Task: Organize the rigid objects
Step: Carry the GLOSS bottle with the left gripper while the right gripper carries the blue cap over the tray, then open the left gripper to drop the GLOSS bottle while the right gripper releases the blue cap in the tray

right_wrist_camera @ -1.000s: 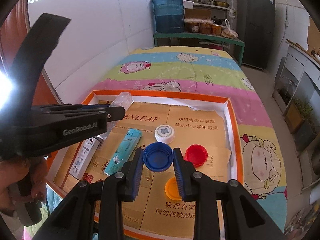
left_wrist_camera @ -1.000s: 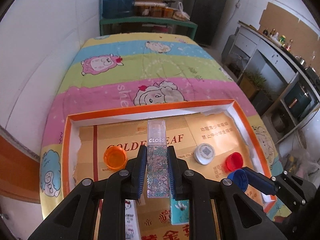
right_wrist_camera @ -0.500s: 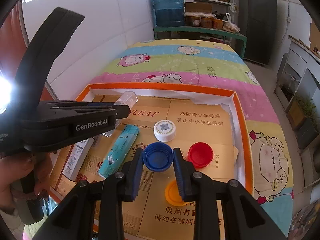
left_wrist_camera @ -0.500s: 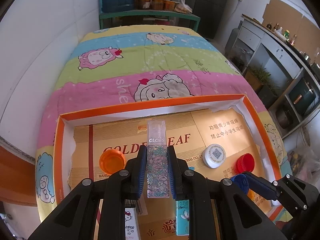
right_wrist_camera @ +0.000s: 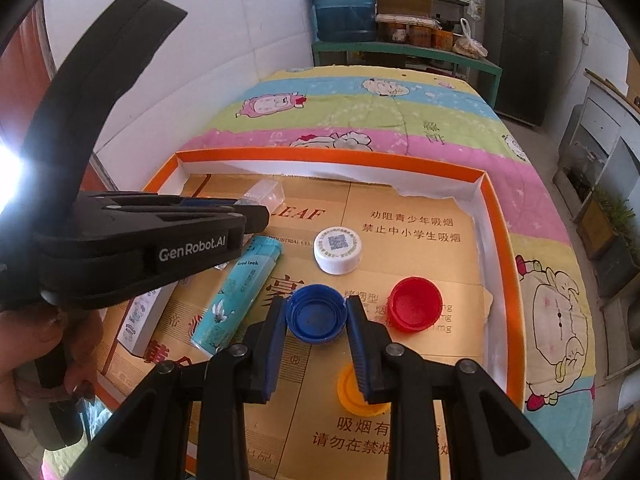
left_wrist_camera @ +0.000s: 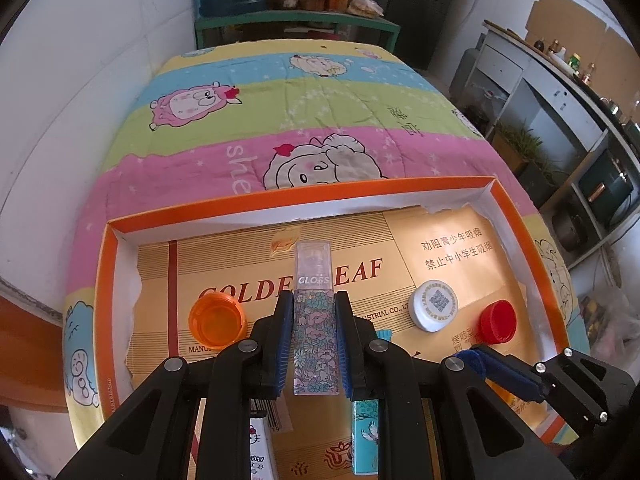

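Two grippers work over the orange-rimmed box on the bed. Left gripper has its jaws clamped on the floral gloss tube, seemingly held just above the cardboard floor. Right gripper jaws pinch the blue cap, beside the red cap and white cap.
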Demonstrator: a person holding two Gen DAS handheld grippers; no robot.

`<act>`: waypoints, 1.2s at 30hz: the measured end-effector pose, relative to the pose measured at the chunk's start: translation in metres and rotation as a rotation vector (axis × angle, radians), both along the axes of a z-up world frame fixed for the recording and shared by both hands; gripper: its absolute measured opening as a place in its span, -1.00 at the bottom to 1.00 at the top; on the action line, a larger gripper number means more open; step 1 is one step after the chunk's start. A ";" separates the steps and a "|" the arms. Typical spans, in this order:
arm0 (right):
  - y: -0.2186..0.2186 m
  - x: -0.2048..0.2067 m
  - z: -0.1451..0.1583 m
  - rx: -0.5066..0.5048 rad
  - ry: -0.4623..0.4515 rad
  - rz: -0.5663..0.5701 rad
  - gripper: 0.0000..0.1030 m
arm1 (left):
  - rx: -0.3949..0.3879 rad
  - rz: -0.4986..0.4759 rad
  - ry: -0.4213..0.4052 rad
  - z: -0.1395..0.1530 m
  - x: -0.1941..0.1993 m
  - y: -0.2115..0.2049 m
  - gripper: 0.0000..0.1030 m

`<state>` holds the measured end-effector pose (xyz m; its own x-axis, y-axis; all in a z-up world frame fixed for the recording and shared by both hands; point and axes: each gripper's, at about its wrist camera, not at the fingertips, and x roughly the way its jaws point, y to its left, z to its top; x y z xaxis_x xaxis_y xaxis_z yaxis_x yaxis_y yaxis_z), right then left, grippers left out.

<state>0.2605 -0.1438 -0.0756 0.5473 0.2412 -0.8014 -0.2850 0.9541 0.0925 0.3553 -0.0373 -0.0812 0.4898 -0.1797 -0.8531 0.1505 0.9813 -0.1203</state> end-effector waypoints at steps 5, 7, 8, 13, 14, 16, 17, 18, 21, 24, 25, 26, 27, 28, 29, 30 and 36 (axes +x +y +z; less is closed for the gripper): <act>0.000 0.002 -0.005 -0.005 0.010 -0.001 -0.41 | -0.008 0.000 0.005 -0.002 0.002 0.001 -0.58; 0.001 0.002 -0.005 -0.007 0.009 0.000 -0.41 | -0.011 0.000 0.008 -0.002 0.001 0.001 -0.58; 0.001 0.002 -0.005 -0.007 0.010 0.000 -0.41 | -0.013 0.001 0.007 -0.002 0.001 0.001 -0.58; 0.001 0.003 -0.005 -0.006 0.009 0.000 -0.41 | -0.024 0.002 0.008 -0.002 0.001 0.003 -0.58; 0.002 0.003 -0.005 -0.006 0.008 0.000 -0.41 | -0.026 0.000 0.008 -0.002 0.001 0.003 -0.57; 0.002 0.003 -0.006 -0.007 0.008 0.000 -0.41 | -0.032 -0.005 0.009 -0.002 0.001 0.003 -0.54; 0.002 0.002 -0.006 -0.010 0.009 0.000 -0.41 | -0.033 -0.006 0.008 -0.002 0.001 0.003 -0.53; 0.003 0.002 -0.006 -0.012 0.007 -0.001 -0.41 | -0.035 -0.008 0.008 -0.002 0.000 0.003 -0.51; 0.003 0.001 -0.006 -0.015 0.005 0.000 -0.39 | -0.047 -0.012 0.010 -0.001 -0.001 0.002 -0.42; 0.003 -0.001 -0.006 -0.019 0.001 -0.003 -0.31 | -0.057 -0.012 0.007 0.000 -0.003 0.003 -0.22; 0.004 -0.002 -0.006 -0.021 0.001 -0.004 -0.23 | -0.059 -0.010 0.003 0.001 -0.004 0.003 -0.06; 0.004 -0.003 -0.005 -0.022 0.000 -0.004 -0.18 | -0.062 -0.008 -0.003 0.002 -0.005 0.004 0.01; 0.004 -0.004 -0.005 -0.023 -0.001 -0.005 -0.17 | -0.066 -0.006 -0.008 0.004 -0.006 0.005 0.09; 0.004 -0.004 -0.005 -0.024 -0.002 -0.007 -0.17 | -0.069 -0.006 -0.013 0.005 -0.007 0.005 0.10; 0.003 -0.005 -0.004 -0.025 -0.004 -0.009 -0.17 | -0.071 -0.008 -0.018 0.007 -0.009 0.005 0.10; 0.003 -0.006 -0.003 -0.025 -0.007 -0.010 -0.17 | -0.071 -0.010 -0.021 0.009 -0.009 0.005 0.10; 0.002 -0.010 0.003 -0.024 -0.022 -0.015 -0.17 | -0.073 -0.014 -0.058 0.022 -0.019 0.005 0.10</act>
